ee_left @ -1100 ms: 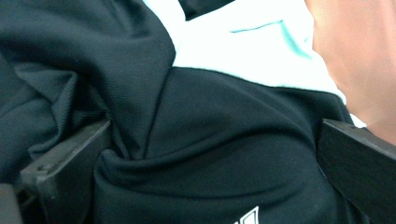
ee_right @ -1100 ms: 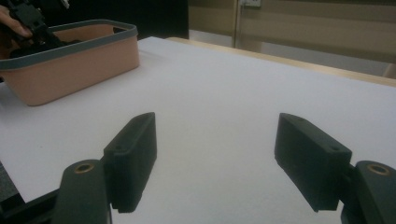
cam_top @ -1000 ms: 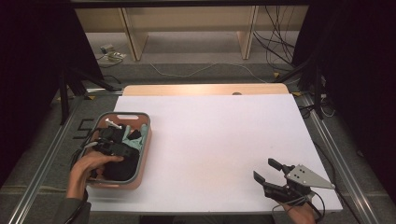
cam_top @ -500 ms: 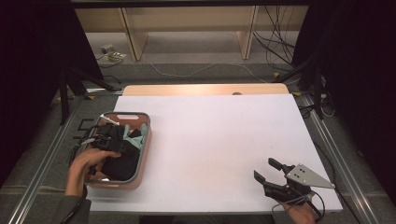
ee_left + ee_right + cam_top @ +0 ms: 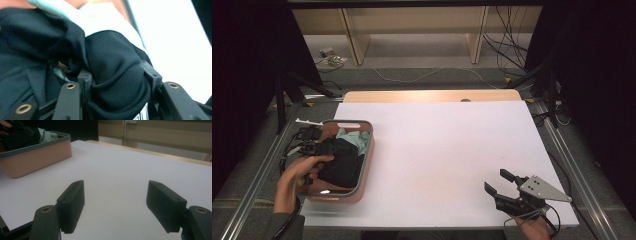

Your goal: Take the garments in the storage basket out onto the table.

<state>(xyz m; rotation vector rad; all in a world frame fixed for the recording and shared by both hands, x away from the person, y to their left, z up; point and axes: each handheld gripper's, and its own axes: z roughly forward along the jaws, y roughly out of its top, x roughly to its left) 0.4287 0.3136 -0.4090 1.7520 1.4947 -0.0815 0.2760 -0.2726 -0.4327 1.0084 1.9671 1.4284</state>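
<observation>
Left hand [image 5: 294,176] and left gripper [image 5: 314,145] have shifted slightly toward the basket's left edge vs 1 s ago; right side unchanged

Pink basket [image 5: 365,165] with grey rim sits on the left part of the white counter [image 5: 442,150], holding black garment [image 5: 343,161] and a pale mint cloth [image 5: 354,137] at the far end. White plastic stick [image 5: 307,122] lies just beside the basket's far-left corner. Rest of counter bare, nothing between the two grippers

Left gripper: down in the basket, jaws clamped on a bunched fold of black garment [image 5: 112,75], fabric bulging between them; mint cloth [image 5: 100,20] just beyond

Right gripper [image 5: 502,186]: near the counter's front-right corner, well apart from the basket [image 5: 35,155], jaws wide, holding nothing; can't tell if it touches the counter [image 5: 120,170]
</observation>
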